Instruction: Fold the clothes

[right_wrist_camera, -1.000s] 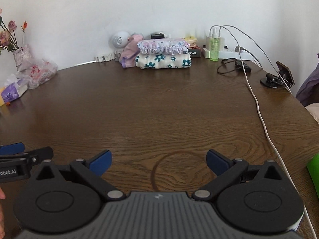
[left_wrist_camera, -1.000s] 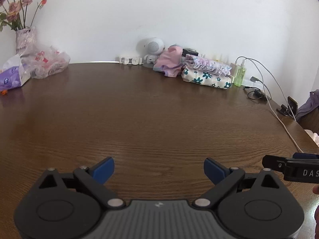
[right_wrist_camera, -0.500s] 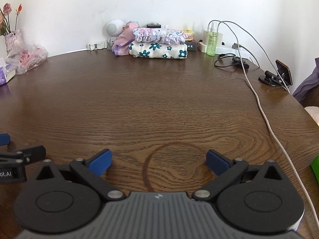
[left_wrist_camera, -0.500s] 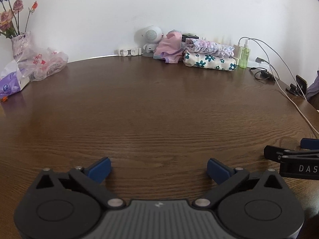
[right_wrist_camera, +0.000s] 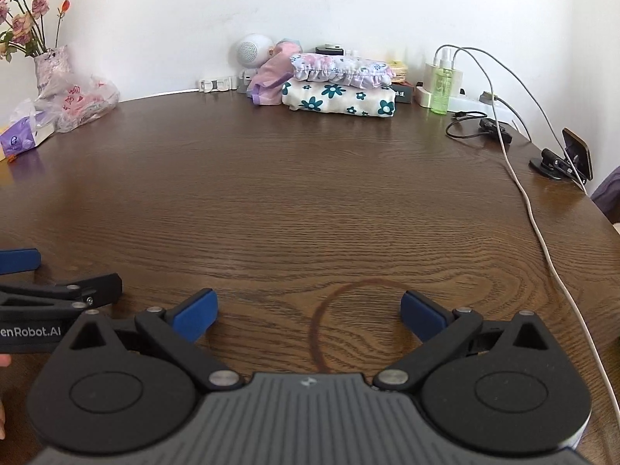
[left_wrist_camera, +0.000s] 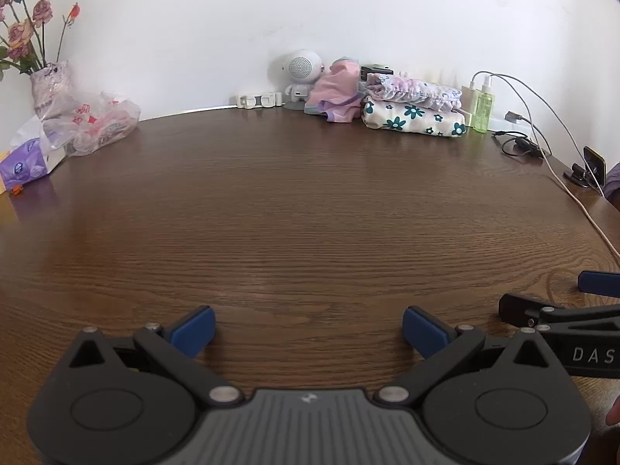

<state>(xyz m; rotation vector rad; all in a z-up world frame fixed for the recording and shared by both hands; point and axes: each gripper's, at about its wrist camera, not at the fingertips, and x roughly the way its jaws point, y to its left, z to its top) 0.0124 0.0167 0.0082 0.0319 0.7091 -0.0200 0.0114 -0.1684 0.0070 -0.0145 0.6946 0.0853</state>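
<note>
Two folded garments are stacked at the far edge of the brown wooden table (left_wrist_camera: pixel 310 213): a white one with teal flowers (left_wrist_camera: pixel 412 119) (right_wrist_camera: pixel 337 101) under a lilac ruffled one (left_wrist_camera: pixel 412 89) (right_wrist_camera: pixel 341 69). A crumpled pink garment (left_wrist_camera: pixel 337 91) (right_wrist_camera: pixel 269 77) lies to their left. My left gripper (left_wrist_camera: pixel 308 331) is open and empty, low over bare wood near the front edge. My right gripper (right_wrist_camera: pixel 308 316) is open and empty beside it. Each gripper shows at the edge of the other's view.
A white speaker figure (left_wrist_camera: pixel 302 71), a white clip strip (left_wrist_camera: pixel 257 100), a green bottle (right_wrist_camera: pixel 441 89), chargers and cables (right_wrist_camera: pixel 542 228) and a phone on a stand (right_wrist_camera: pixel 569 155) line the back and right. A vase of roses (left_wrist_camera: pixel 46 81), plastic bag (left_wrist_camera: pixel 93 124) and tissue pack (left_wrist_camera: pixel 27 162) sit far left.
Both grippers have pulled back and levelled; the folded stack now looks farther and more centred. Both jaws stay open and empty.
</note>
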